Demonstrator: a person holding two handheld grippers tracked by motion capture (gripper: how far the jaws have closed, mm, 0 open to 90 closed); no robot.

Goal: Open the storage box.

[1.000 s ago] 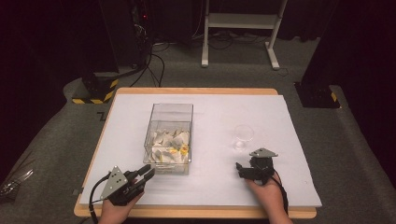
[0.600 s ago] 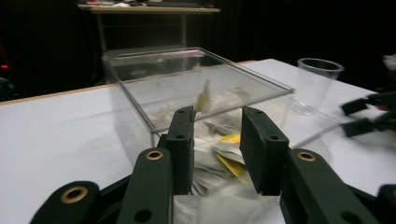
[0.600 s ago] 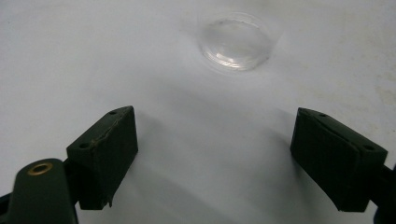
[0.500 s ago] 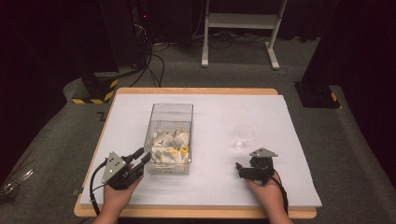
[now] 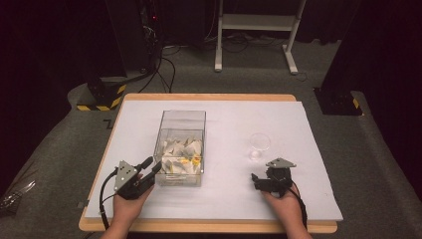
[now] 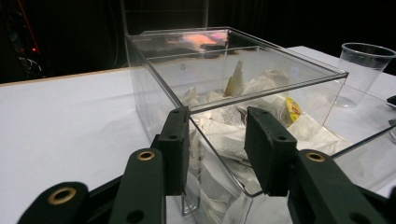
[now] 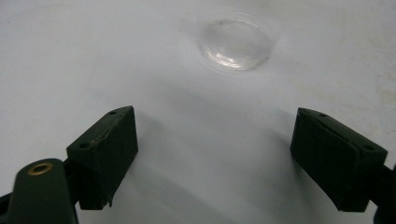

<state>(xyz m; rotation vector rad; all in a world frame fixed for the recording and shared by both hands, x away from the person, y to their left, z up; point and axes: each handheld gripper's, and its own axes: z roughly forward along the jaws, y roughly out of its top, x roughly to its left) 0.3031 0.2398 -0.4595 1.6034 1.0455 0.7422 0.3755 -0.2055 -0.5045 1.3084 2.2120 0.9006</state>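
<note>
A clear plastic box (image 5: 181, 123) stands left of centre on the white table, with several tea bags (image 5: 181, 158) heaped in it. My left gripper (image 5: 153, 166) is at the box's near left corner. In the left gripper view the jaws (image 6: 217, 149) stand astride that corner of the box (image 6: 210, 70). They have just been opening and are open, with the tea bags (image 6: 233, 126) behind the wall. A clear cup (image 5: 259, 146) stands to the right. Just in front of it, my right gripper (image 5: 255, 180) rests open; its jaws (image 7: 215, 154) stand wide apart with bare table between them, and the cup (image 7: 236, 42) lies beyond.
The white sheet (image 5: 229, 199) covers a wooden tabletop whose edge (image 5: 209, 226) runs along the front. Beyond the table are a white stand (image 5: 256, 30), cables on the grey floor and a hazard-striped base (image 5: 99, 102) at the back left. The cup (image 6: 362, 60) shows past the box.
My left gripper has moved forward and right to the box's near corner, and its jaws have opened from shut. The right gripper, box and cup have not moved.
</note>
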